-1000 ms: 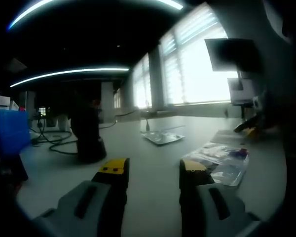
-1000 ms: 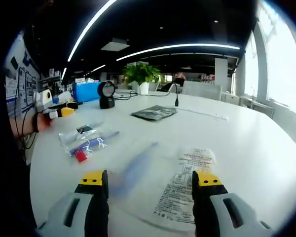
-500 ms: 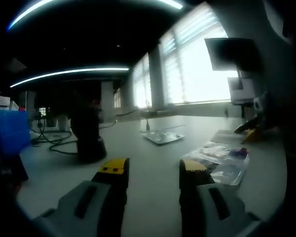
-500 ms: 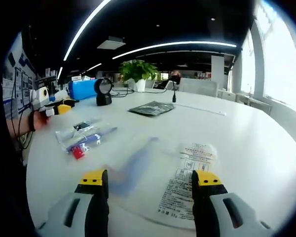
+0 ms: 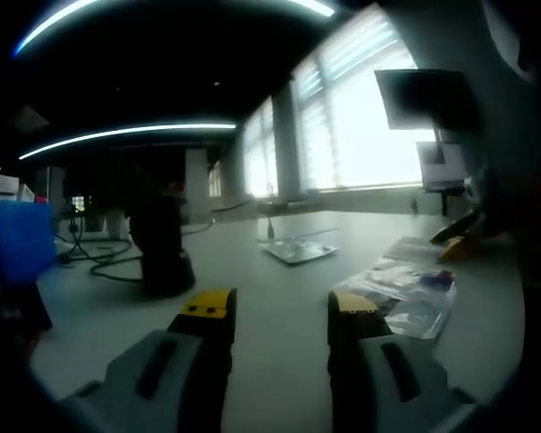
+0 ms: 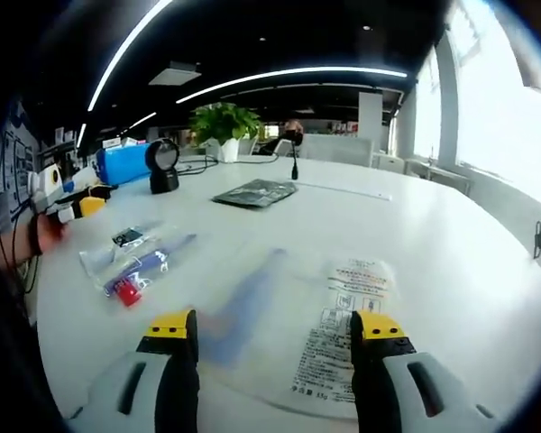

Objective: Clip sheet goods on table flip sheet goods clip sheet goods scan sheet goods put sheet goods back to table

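A clear flat packet with a printed white label point(image 6: 343, 334) lies on the white table point(image 6: 451, 244) just ahead of my right gripper point(image 6: 275, 329), which is open and empty. A second clear packet with blue and red contents point(image 6: 135, 266) lies to the left; it appears in the left gripper view point(image 5: 410, 289) on the right. A dark sheet packet point(image 6: 254, 192) lies farther back, seen too in the left gripper view point(image 5: 298, 252). My left gripper point(image 5: 275, 307) is open and empty low over the table. It shows at the left of the right gripper view point(image 6: 72, 198).
A black scanner on a stand point(image 6: 163, 165) point(image 5: 160, 248) stands at the back with cables beside it. A blue box point(image 6: 122, 162) and a potted plant point(image 6: 224, 131) sit behind. A small microphone stand point(image 6: 294, 167) rises near the dark packet. Windows line the far side.
The right gripper view has shifted slightly right and closer over the labelled packet; the camera moved. The left gripper view is unchanged.
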{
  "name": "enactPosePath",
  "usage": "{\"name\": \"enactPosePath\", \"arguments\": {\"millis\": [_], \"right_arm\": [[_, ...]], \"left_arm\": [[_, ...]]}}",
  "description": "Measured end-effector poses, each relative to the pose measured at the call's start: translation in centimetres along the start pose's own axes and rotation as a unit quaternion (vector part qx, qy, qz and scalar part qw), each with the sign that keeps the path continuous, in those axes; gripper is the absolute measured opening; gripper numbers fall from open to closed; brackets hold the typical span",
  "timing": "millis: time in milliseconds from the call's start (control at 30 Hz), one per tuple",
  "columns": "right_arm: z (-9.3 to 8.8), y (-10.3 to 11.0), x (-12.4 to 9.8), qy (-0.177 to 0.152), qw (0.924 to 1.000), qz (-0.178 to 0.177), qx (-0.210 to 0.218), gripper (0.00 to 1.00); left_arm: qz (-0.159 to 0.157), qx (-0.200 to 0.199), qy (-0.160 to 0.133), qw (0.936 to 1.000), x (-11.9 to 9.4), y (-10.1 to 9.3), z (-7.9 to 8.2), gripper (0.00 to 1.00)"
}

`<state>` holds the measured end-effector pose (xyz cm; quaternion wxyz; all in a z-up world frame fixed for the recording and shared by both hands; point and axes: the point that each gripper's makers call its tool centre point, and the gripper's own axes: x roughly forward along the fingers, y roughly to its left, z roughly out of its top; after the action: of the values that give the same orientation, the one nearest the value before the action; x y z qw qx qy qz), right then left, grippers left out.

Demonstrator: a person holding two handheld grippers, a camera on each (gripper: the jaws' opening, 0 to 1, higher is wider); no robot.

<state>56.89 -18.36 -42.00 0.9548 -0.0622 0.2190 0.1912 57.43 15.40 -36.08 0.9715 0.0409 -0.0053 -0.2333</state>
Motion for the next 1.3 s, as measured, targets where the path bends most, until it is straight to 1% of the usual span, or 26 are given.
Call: {"name": "enactPosePath", "arguments": {"millis": [167,433,633,933,1000,1033,1067,1133,1200,1300], "right_arm": [[-0.3,-0.2,-0.3,0.002,0.9995,-0.029,0.014,0.64],[-0.3,-0.5,-0.3,0.002,0.9993,-0.035,0.016,0.64],[-0.2,-0.5,-0.2,-0.003,0.9986,-0.048,0.021,0.64],[-0.1,-0.5,-0.3,-0.008,0.9986,-0.049,0.016,0.64],[0.6,-0.2,-0.6,-0.02,0.9987,-0.046,0.007,0.63],[1.4,-0.1,-0.6,-0.04,0.9978,-0.046,0.026,0.62],[2.0,-0.1,-0.8,-0.049,0.9975,-0.044,0.027,0.62],[2.6,-0.3,-1.0,-0.055,0.9973,-0.044,0.023,0.62],[2.8,-0.8,-1.0,-0.058,0.9971,-0.044,0.022,0.61],[3.2,-1.5,-1.1,-0.066,0.9962,-0.04,0.041,0.6]], "left_arm": [[0.001,-0.001,-0.002,1.0,0.0,0.0,0.1,0.33],[-0.002,-0.001,-0.002,1.0,0.0,-0.1,0.1,0.33],[0.0,-0.001,-0.002,1.0,0.0,0.0,0.0,0.33],[-0.001,0.0,-0.001,1.0,0.0,-0.1,0.0,0.33],[0.0,0.001,0.001,1.0,0.0,0.0,0.0,0.33],[0.0,0.001,0.001,1.0,0.0,0.0,-0.1,0.33],[0.0,0.001,0.002,1.0,0.0,0.0,-0.1,0.33],[0.0,0.002,0.003,1.0,0.0,-0.1,-0.1,0.33],[-0.002,0.003,0.004,1.0,0.0,-0.1,-0.1,0.33],[-0.001,0.005,0.006,1.0,0.0,-0.1,-0.2,0.33]]}}
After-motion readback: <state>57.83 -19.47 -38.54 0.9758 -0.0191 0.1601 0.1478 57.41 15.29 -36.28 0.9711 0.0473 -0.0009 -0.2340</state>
